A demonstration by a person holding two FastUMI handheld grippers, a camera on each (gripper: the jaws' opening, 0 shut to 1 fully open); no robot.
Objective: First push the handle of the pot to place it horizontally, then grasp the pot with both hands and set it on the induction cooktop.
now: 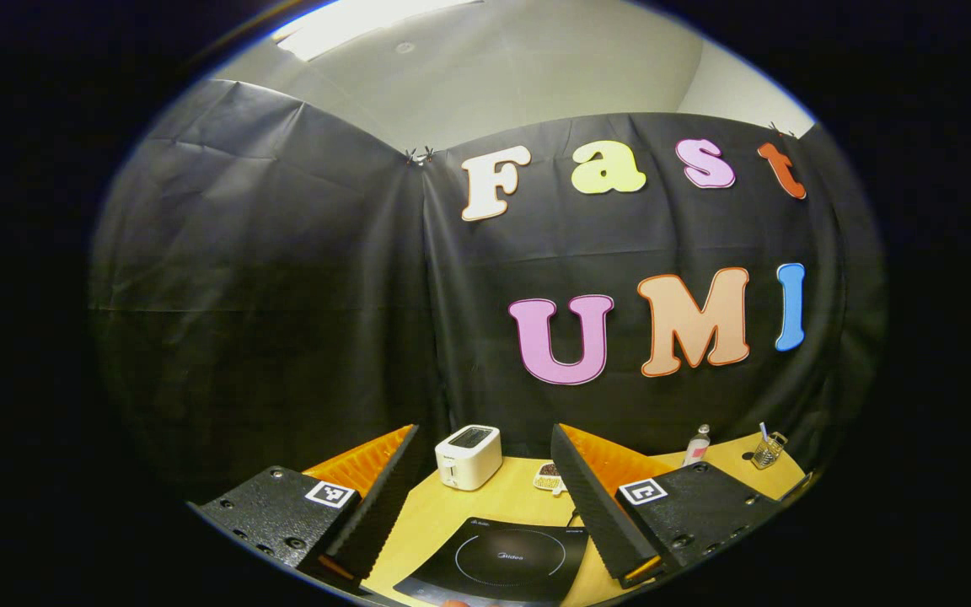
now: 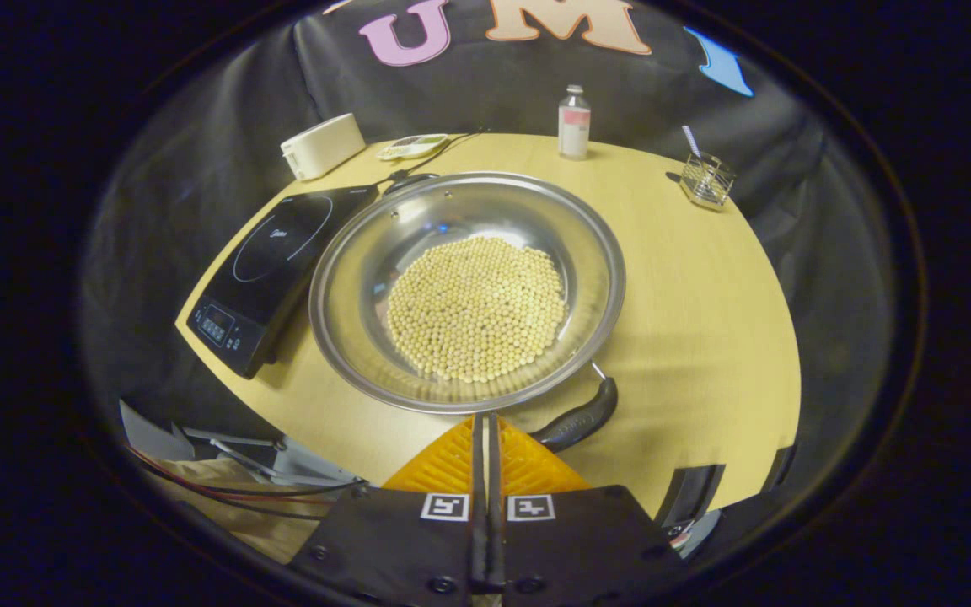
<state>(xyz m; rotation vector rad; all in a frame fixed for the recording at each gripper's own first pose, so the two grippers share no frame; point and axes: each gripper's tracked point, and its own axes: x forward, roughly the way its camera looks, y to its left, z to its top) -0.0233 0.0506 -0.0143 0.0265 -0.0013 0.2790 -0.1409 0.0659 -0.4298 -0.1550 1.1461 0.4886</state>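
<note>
Left tongs [image 1: 485, 497] spread wide and held high above the induction cooktop [image 1: 502, 561], gripping nothing, likely kept clear until the two-handed lift. Toaster [image 1: 469, 456] behind, at the back of the surface [image 1: 452, 510]. In the right gripper view, cooktop [image 2: 270, 265] just beside the pot [image 2: 467, 291], beans heaped inside. Right tongs [image 2: 485, 430] pressed together into a blunt pushing tip, just left of the black handle [image 2: 578, 419]. Handle's long axis slanted toward the near right edge, not yet horizontal.
</note>
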